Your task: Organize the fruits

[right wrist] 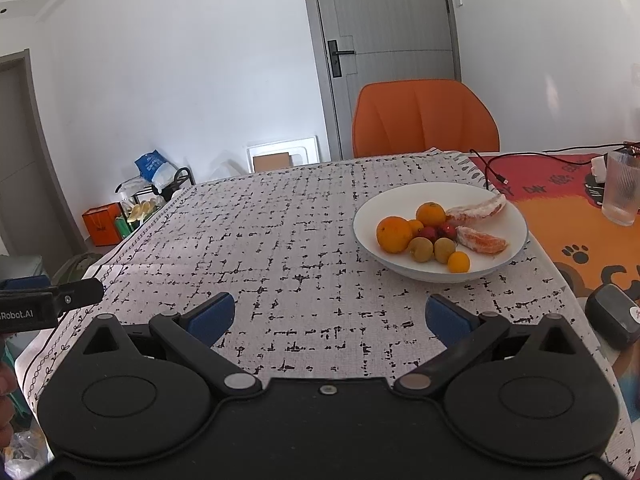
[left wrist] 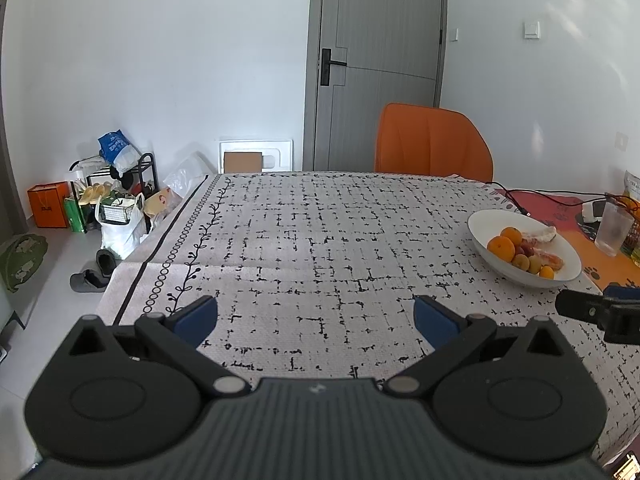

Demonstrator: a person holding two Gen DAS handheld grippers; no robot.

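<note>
1. Your left gripper (left wrist: 315,316) is spread wide and holds nothing, low over the patterned desk (left wrist: 304,232).
2. Your right gripper (right wrist: 330,316) gapes equally, empty.
3. Ahead and right of it, a white bowl (right wrist: 516,224) holds oranges (right wrist: 394,234), small fruits and peeled segments (right wrist: 480,241).

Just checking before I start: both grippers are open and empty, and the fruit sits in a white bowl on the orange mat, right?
Not quite. The bowl sits on the grey patterned cloth, beside the mat, as the right wrist view shows. The rest holds.
</note>
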